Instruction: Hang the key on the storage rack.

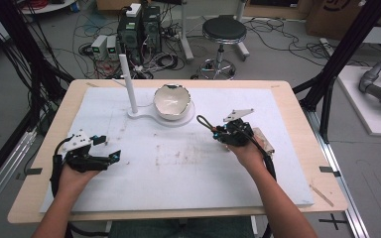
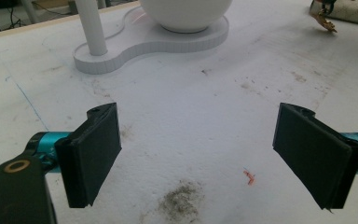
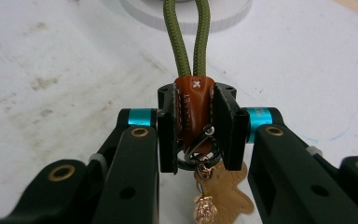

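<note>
My right gripper (image 3: 198, 135) is shut on a keychain: its pads press the brown leather tab (image 3: 193, 100) from both sides. An olive-green cord loop (image 3: 186, 37) sticks out ahead of the jaws, and a metal ring with a tan figure-shaped charm (image 3: 223, 191) hangs below. In the high view this right gripper (image 1: 217, 132) is held over the mat's right half, the cord loop (image 1: 202, 121) pointing toward the bowl. My left gripper (image 1: 107, 148) rests low at the mat's left side. Its jaws stand wide apart with nothing between them (image 2: 198, 154).
A white bowl (image 1: 172, 100) sits on a white stand base (image 1: 146, 115) with an upright post (image 1: 128, 82) at the back middle. A pale flat object (image 1: 263, 141) lies just right of my right hand. The white mat (image 1: 178, 168) is stained. A stool (image 1: 223, 32) stands beyond the table.
</note>
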### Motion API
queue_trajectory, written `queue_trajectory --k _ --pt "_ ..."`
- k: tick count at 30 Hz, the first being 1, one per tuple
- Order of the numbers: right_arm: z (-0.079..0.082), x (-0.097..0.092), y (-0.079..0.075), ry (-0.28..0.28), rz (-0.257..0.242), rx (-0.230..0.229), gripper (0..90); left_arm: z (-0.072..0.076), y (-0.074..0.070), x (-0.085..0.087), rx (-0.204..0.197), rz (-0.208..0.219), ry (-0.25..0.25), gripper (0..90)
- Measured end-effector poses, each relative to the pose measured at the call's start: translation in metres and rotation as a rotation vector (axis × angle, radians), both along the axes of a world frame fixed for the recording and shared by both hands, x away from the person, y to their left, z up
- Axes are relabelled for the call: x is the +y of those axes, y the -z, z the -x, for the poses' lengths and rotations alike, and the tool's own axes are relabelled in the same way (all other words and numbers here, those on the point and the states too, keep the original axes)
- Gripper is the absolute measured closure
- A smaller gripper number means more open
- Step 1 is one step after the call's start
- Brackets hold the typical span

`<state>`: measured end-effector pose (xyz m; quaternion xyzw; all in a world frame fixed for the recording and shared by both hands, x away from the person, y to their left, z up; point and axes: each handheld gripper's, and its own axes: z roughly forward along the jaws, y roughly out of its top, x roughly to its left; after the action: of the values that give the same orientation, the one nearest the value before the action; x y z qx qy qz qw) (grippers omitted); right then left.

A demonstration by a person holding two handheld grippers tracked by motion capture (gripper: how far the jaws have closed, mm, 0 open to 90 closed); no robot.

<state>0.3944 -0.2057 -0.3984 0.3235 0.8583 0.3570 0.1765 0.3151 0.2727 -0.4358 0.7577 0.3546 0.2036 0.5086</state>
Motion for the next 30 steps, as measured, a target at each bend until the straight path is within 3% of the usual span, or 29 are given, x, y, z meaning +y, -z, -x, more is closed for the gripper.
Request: queue_trajectory --k 5,10,20,22,30 --pt "0.005 0.002 -0.016 -0.012 -0.035 -0.043 73.3 0.001 -0.001 0.001 -0.005 -0.001 -0.004 15.0" --pt "0.009 0.017 -0.043 -0.054 -0.062 -0.105 73.3 0.002 -0.001 0.002 -0.008 0.000 -0.006 15.0" --pt "0.006 0.050 -0.074 -0.120 -0.061 -0.167 73.2 0.007 -0.002 0.009 -0.014 0.000 -0.024 15.0" --pt "0.004 0.061 -0.084 -0.140 -0.062 -0.196 73.2 0.009 -0.002 0.011 -0.013 -0.003 -0.025 15.0" --pt "-0.004 0.078 -0.105 -0.150 -0.069 -0.237 73.2 0.013 -0.003 0.018 -0.019 -0.003 -0.043 15.0"
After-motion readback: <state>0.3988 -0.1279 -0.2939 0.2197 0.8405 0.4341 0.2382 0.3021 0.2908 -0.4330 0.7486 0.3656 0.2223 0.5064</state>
